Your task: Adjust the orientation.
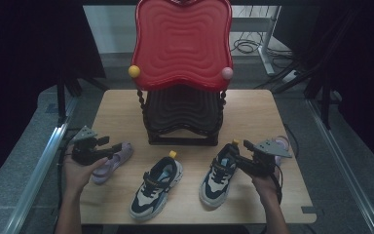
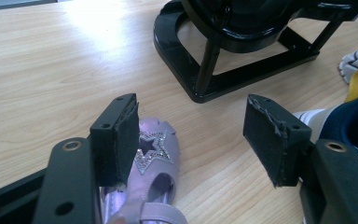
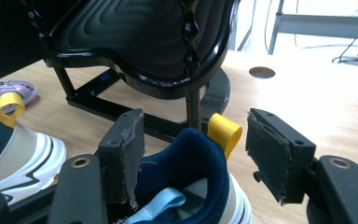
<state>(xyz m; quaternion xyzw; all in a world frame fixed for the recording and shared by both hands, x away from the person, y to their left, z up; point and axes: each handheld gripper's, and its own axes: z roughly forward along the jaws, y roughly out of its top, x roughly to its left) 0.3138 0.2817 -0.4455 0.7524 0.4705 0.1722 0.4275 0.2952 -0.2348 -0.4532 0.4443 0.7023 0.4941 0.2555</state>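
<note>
High view: left gripper hovered with fingers wide over the purple shoe at the bench's left edge, toe toward the rack. Right gripper straddled the right sneaker's heel, fingers wide, probably for a grasp.

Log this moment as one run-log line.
left gripper: open over purple shoe, not gripping | right gripper: open, jaws astride right sneaker heel | left sneaker: on table
</note>
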